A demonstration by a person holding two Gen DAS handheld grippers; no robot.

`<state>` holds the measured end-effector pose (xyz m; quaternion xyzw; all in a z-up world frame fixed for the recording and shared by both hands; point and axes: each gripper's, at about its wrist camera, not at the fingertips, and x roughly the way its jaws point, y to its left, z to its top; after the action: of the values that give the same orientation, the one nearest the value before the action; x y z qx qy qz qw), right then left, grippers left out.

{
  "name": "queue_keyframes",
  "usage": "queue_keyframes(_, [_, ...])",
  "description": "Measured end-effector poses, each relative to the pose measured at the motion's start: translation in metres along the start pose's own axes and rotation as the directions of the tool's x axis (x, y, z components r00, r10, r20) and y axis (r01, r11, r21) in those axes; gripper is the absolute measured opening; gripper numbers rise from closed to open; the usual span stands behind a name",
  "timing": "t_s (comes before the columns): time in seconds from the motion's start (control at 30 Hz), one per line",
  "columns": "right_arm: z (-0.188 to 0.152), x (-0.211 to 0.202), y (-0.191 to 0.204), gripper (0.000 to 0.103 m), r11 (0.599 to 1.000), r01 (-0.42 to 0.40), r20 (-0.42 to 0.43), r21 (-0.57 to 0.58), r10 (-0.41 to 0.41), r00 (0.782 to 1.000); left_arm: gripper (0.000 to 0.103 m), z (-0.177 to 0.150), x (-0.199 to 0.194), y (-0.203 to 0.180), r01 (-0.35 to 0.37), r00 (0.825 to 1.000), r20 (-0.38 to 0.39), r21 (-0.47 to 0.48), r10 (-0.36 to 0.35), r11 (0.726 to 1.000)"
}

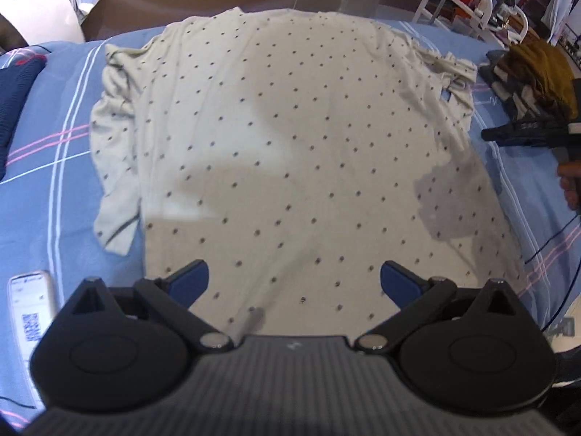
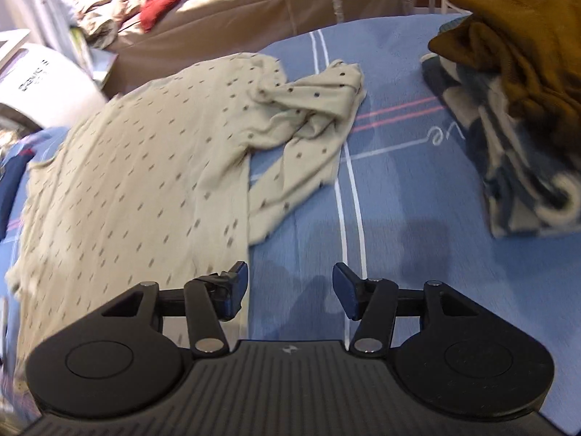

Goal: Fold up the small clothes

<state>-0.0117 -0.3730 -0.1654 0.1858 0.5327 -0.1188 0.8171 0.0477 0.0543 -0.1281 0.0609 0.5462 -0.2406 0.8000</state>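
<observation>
A cream shirt with small dark dots (image 1: 283, 138) lies spread flat on the blue striped bedsheet (image 1: 54, 189). Its left sleeve is folded down along the side; its right sleeve is bunched. My left gripper (image 1: 294, 283) is open and empty, just above the shirt's near hem. My right gripper (image 2: 290, 287) is open and empty, over bare sheet just right of the shirt's right edge (image 2: 145, 167). The crumpled right sleeve (image 2: 312, 116) lies ahead of it. The right gripper also shows in the left wrist view (image 1: 526, 132) at the far right.
A pile of folded clothes with a mustard-brown garment on top (image 2: 523, 72) sits at the right. A navy garment (image 1: 14, 87) lies at the left edge. A white remote (image 1: 31, 309) lies near left. A brown covered couch (image 2: 254, 11) stands beyond the bed.
</observation>
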Motion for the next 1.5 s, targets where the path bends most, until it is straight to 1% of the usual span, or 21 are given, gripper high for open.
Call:
queue_keyframes(0.03, [0.005,0.011,0.001,0.082,1.0,0.011,-0.007,0.007,-0.011,1.0,0.103,0.006,0.006,-0.007,0.018,1.0,0.008,-0.015,-0.018,1.0])
queue_keyframes(0.1, [0.013,0.032,0.003,0.081,0.998,0.039,-0.023,0.042,-0.039,0.999,0.103,0.014,0.017,-0.021,0.036,0.999,0.004,-0.027,-0.036,0.999])
queue_keyframes(0.17, [0.015,0.037,0.008,0.079,0.996,0.069,-0.001,0.064,-0.069,0.998,0.103,0.02,0.027,-0.036,0.044,0.999,-0.001,-0.005,-0.044,0.999])
queue_keyframes(0.2, [0.016,0.036,0.013,0.074,0.997,0.071,0.014,0.04,-0.072,0.997,0.103,0.022,0.031,-0.043,0.042,0.999,-0.007,0.018,-0.042,0.999])
queue_keyframes(0.23, [0.017,0.036,0.018,0.055,0.997,0.074,0.017,-0.003,-0.074,0.997,0.103,0.023,0.035,-0.05,0.04,0.999,-0.014,0.04,-0.04,0.998])
queue_keyframes(0.27, [0.017,0.036,0.022,0.032,0.996,0.071,0.022,-0.046,-0.07,0.997,0.103,0.024,0.039,-0.056,0.043,0.999,-0.02,0.053,-0.042,0.998])
queue_keyframes(0.33, [0.017,0.035,0.023,0.009,0.994,0.051,0.025,-0.101,-0.048,0.999,0.103,0.025,0.043,-0.065,0.056,0.998,-0.034,0.07,-0.053,0.996])
queue_keyframes(0.37, [0.018,0.034,0.021,0.007,0.992,0.04,0.028,-0.117,-0.037,0.999,0.103,0.025,0.044,-0.068,0.06,0.998,-0.035,0.077,-0.057,0.995])
queue_keyframes(0.43, [0.019,0.03,0.014,0.006,0.99,0.039,0.043,-0.136,-0.033,0.999,0.103,0.027,0.047,-0.073,0.066,0.997,-0.04,0.087,-0.063,0.994])
queue_keyframes(0.6, [0.025,0.006,-0.011,0.006,0.986,0.086,0.087,-0.142,-0.074,0.993,0.103,0.032,0.049,-0.081,0.064,0.997,-0.044,0.107,-0.059,0.992])
queue_keyframes(0.77, [0.023,-0.019,-0.04,0.006,0.973,0.153,0.072,-0.171,-0.142,0.987,0.103,0.035,0.054,-0.086,0.064,0.997,-0.055,0.114,-0.058,0.991])
queue_keyframes(0.93, [0.012,-0.034,-0.065,0.006,0.967,0.191,0.035,-0.17,-0.187,0.982,0.103,0.035,0.06,-0.093,0.037,0.997,-0.078,0.157,-0.025,0.987])
queue_keyframes(1.03, [0.003,-0.043,-0.078,0.006,0.945,0.253,0.031,-0.205,-0.253,0.967,0.103,0.034,0.059,-0.097,0.041,0.997,-0.077,0.184,-0.027,0.982])
queue_keyframes(1.13, [-0.003,-0.052,-0.098,0.006,0.944,0.287,0.023,-0.162,-0.287,0.958,0.103,0.034,0.059,-0.1,0.047,0.996,-0.081,0.182,-0.032,0.982])
queue_keyframes(1.23, [-0.014,-0.06,-0.102,0.006,0.925,0.317,0.02,-0.21,-0.32,0.947,0.103,0.034,0.059,-0.102,0.048,0.996,-0.081,0.184,-0.034,0.982])
queue_keyframes(1.27, [-0.017,-0.064,-0.104,0.006,0.929,0.311,0.018,-0.203,-0.314,0.949,0.103,0.034,0.058,-0.103,0.051,0.996,-0.08,0.185,-0.036,0.982])
queue_keyframes(1.3, [-0.019,-0.068,-0.105,0.006,0.942,0.277,0.015,-0.19,-0.28,0.96,0.103,0.035,0.058,-0.104,0.052,0.996,-0.082,0.186,-0.038,0.981])
queue_keyframes(1.33, [-0.021,-0.072,-0.105,0.006,0.959,0.224,0.015,-0.174,-0.225,0.974,0.103,0.035,0.058,-0.105,0.054,0.996,-0.084,0.189,-0.038,0.98])
queue_keyframes(1.4, [-0.022,-0.081,-0.105,0.006,0.991,0.107,0.016,-0.074,-0.107,0.994,0.103,0.037,0.058,-0.108,0.054,0.996,-0.086,0.202,-0.037,0.978])
queue_keyframes(1.47, [-0.02,-0.096,-0.099,0.006,0.999,0.049,0.031,0.017,-0.05,0.998,0.103,0.039,0.055,-0.112,0.056,0.996,-0.08,0.215,-0.039,0.975])
queue_keyframes(1.5, [-0.018,-0.108,-0.094,0.006,0.998,0.0,0.053,0.057,-0.003,0.999,0.103,0.041,0.053,-0.114,0.062,0.996,-0.077,0.218,-0.046,0.974])
